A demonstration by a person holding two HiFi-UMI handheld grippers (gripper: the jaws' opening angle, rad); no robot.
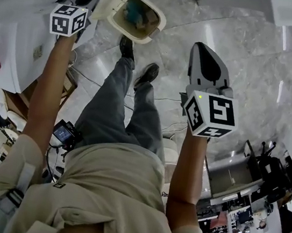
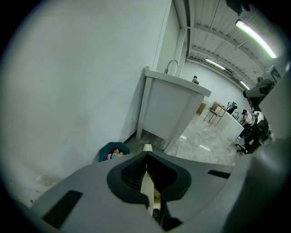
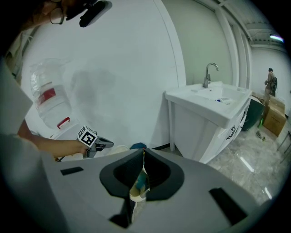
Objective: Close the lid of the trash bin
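The cream trash bin point(image 1: 141, 17) stands on the floor ahead of my feet, with teal rubbish inside. Its lid point(image 1: 109, 0) is swung up on the bin's left side. My left gripper point(image 1: 92, 8) reaches to that lid. In the left gripper view a thin cream edge of the lid point(image 2: 146, 184) runs between the shut jaws of the left gripper point(image 2: 146, 154). My right gripper point(image 1: 199, 44) hovers to the right of the bin, apart from it, shut on nothing. In the right gripper view, part of the bin point(image 3: 137, 189) shows through the hollow behind the right gripper point(image 3: 143, 150).
A white sink cabinet point(image 3: 213, 98) stands against the wall to the right. A small blue bin with bottles point(image 2: 112, 152) sits by the wall behind the trash bin. A water jug point(image 3: 47, 98) is at the left. My shoes point(image 1: 126, 45) stand just short of the bin.
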